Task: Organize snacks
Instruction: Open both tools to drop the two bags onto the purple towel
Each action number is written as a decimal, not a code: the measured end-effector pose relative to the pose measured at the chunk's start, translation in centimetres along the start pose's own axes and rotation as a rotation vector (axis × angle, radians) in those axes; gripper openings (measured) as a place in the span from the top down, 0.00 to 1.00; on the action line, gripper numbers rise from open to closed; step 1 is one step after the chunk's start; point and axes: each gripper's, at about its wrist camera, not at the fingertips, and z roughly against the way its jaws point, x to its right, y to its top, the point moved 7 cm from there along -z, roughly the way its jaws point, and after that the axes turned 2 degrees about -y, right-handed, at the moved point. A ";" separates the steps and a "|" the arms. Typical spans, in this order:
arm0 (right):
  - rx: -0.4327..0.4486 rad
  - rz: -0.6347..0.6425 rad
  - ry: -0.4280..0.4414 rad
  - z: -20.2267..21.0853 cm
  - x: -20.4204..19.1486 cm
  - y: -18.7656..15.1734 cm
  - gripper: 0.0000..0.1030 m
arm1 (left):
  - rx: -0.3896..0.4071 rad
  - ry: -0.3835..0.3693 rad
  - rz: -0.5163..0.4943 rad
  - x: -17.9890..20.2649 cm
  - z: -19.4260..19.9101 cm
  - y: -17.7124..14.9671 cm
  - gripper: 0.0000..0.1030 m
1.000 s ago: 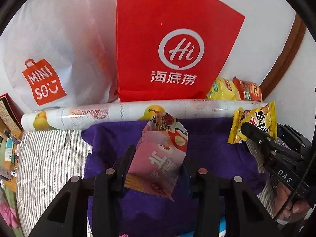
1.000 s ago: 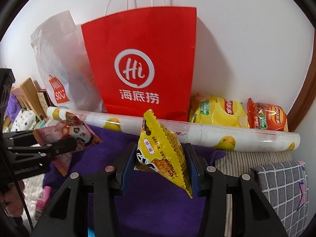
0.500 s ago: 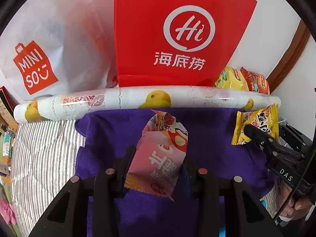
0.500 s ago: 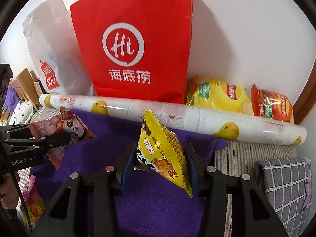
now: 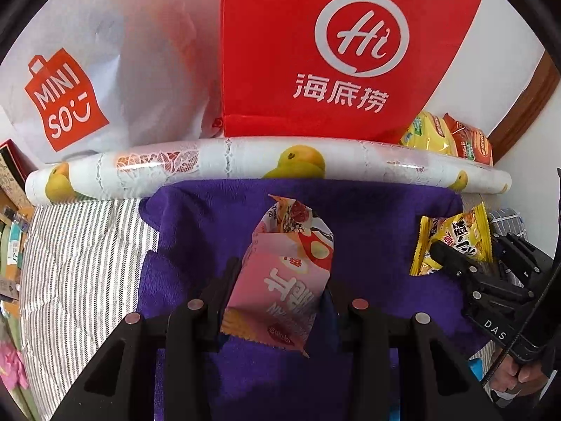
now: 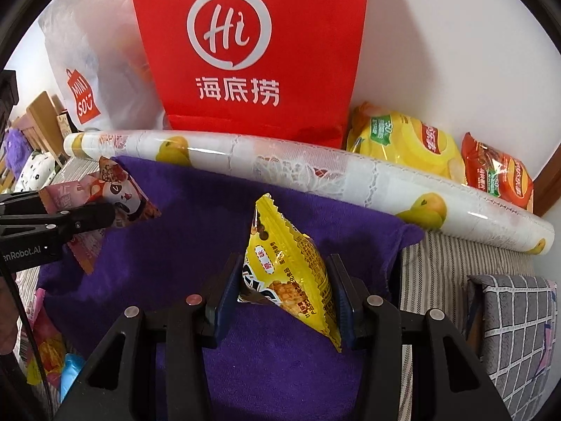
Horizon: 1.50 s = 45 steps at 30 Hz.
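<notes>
Towel lay on striped bedding. Roll lay across towel's far edge. Behind roll, paper bag stood against wall, plastic bag to its left, two chip bags to its right. Checked cushion sat right of towel. Boxes stood far left.

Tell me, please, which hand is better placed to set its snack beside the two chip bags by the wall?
Right, probably. In its own view the right gripper, shut on the yellow packet, has the chip bags just beyond the roll; the left gripper holds the pink packet farther away.
</notes>
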 end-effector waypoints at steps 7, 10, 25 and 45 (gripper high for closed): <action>0.008 0.022 -0.007 0.1 -0.2 -0.2 0.43 | -0.007 0.001 0.002 -0.1 -0.1 0.0 0.61; 0.027 0.027 -0.002 0.6 -0.4 -0.1 0.31 | -0.005 -0.003 -0.003 0.0 0.0 -0.1 0.61; 0.112 -0.011 -0.015 2.9 -0.7 0.4 0.28 | 0.032 -0.031 -0.043 1.9 1.5 0.6 0.38; 0.131 -0.160 -0.072 10.0 -0.1 -3.8 0.28 | 0.122 -0.076 -0.098 3.8 7.2 0.9 0.38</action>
